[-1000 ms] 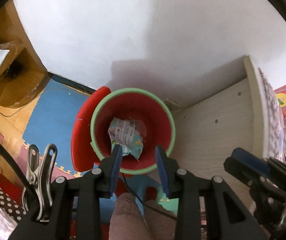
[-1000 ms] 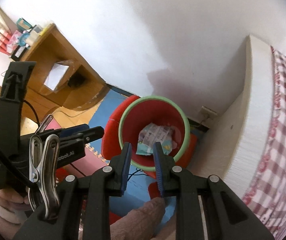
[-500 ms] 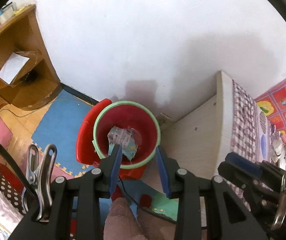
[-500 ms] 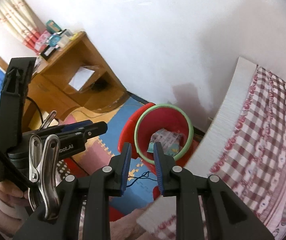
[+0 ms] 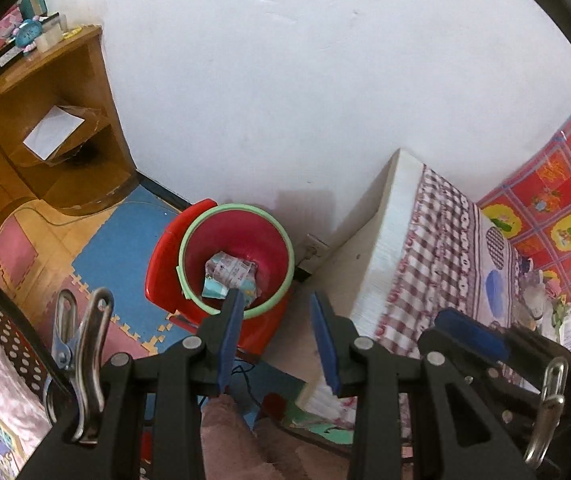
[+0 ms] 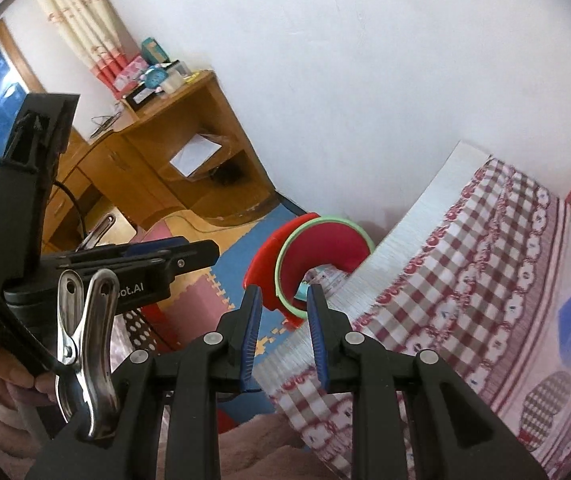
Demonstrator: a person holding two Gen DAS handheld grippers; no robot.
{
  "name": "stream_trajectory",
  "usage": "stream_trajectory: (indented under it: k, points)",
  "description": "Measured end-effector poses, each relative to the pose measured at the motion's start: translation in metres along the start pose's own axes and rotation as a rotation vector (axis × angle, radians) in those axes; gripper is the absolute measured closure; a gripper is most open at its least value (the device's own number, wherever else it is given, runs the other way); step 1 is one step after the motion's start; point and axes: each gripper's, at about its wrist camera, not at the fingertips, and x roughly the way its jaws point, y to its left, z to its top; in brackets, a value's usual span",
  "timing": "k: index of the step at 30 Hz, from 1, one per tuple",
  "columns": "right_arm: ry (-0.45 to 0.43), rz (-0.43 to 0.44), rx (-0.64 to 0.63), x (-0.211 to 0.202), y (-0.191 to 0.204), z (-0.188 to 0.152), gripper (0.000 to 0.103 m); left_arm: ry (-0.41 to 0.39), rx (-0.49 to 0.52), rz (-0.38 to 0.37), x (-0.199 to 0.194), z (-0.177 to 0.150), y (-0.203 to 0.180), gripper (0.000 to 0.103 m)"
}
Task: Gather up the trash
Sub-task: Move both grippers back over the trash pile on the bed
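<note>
Trash [image 5: 230, 276], a crumpled printed wrapper, lies at the bottom of the red bin [image 5: 245, 236] with the green rim. Nearest the cameras, the left gripper [image 5: 277, 304] and the right gripper [image 6: 283, 300] both hang with blue pads spread and nothing between them. Beyond the bin stand the checked bed [image 5: 437, 248], the wooden desk [image 5: 45, 152] and the white wall [image 5: 285, 80].

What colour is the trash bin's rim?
Light green, around a red bin; the rim shows best in the left wrist view.
</note>
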Motion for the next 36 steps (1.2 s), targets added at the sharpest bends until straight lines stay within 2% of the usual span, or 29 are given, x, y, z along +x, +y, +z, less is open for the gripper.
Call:
stream_trajectory:
  k: [8,13,24,28,36]
  points:
    - [-0.055,-0.012,0.002,-0.038,-0.002,-0.027,0.076,-0.019,0.036,0.024,-0.027,-0.022,-0.027,0.067]
    - [-0.088,-0.043,0.039,-0.062,-0.005,-0.045,0.076,-0.026,0.065,0.003,-0.042,-0.034,-0.041,0.067]
    - [-0.179,-0.166,0.138,-0.118,-0.01,-0.091,0.075,-0.069,0.193,-0.052,-0.075,-0.074,-0.077,0.067]
    - [-0.203,-0.222,0.198,-0.143,-0.02,-0.119,0.075,-0.059,0.249,-0.069,-0.08,-0.093,-0.096,0.067]
    - [-0.255,-0.357,0.357,-0.2,-0.049,-0.183,0.074,-0.03,0.381,-0.156,-0.084,-0.125,-0.157,0.067]
